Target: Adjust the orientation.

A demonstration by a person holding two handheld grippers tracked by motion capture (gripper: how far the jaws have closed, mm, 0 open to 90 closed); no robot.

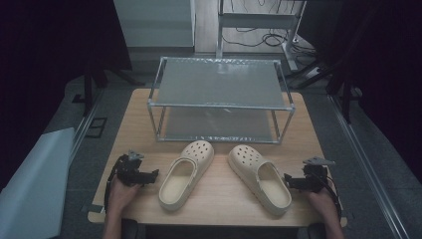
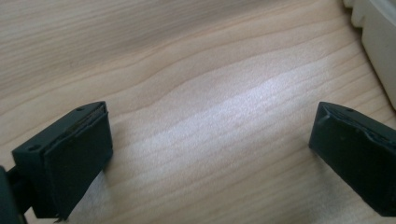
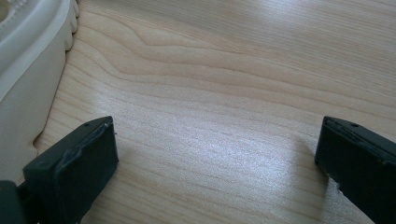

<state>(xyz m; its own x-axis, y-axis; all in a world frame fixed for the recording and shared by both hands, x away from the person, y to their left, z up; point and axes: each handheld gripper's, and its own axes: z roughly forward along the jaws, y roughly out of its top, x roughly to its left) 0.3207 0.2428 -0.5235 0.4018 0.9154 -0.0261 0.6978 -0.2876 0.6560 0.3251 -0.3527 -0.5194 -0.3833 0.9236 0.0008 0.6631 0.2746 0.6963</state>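
Both the left tongs and the right tongs gape wide and empty over the wooden surface, each just outside its nearest cream clog, the left clog and the right clog, which lie between them.

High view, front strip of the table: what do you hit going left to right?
left gripper → left clog → right clog → right gripper. Both grippers rest open on the wooden table, one outboard of each clog.
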